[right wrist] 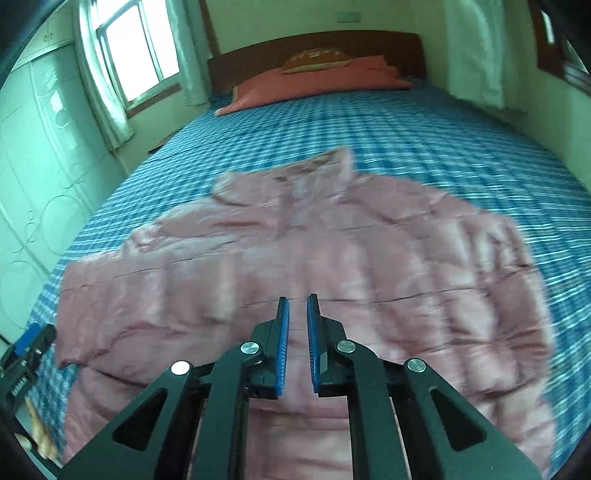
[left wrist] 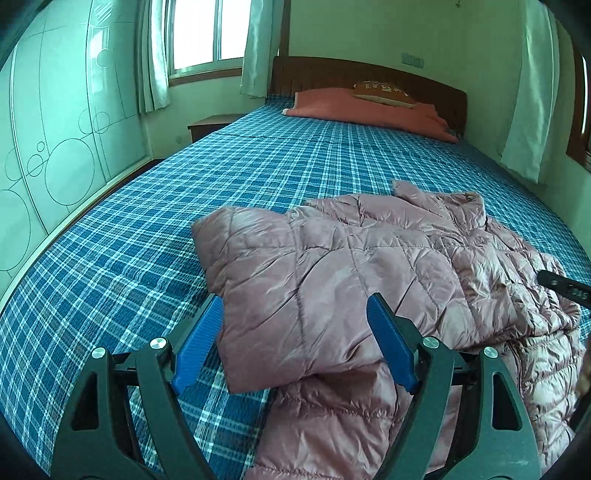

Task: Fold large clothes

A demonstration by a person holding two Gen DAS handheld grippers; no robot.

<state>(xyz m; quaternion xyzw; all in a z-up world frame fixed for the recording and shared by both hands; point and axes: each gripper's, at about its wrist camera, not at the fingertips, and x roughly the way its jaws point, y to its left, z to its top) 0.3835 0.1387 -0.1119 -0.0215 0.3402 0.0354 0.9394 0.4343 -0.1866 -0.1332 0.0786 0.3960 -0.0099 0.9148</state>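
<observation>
- Jacket — pink, quilted — lies on the bed, on its blue plaid sheet, at the near end; one sleeve is folded across the body, and its cuff end reaches toward the sheet's bare side
- Left gripper hangs just above the folded sleeve with its blue pads spread wide; one pad is over the sheet beside the sleeve, the other over the jacket; nothing is pinched between them
- Right gripper is over the middle of the jacket, pads drawn nearly together with only a thin gap; no cloth sits between them; this view is blurred
- Pillow, reddish, lies at the far end by the headboard, well apart from the jacket
- Window with pale curtains stands beyond the bed's far corner
</observation>
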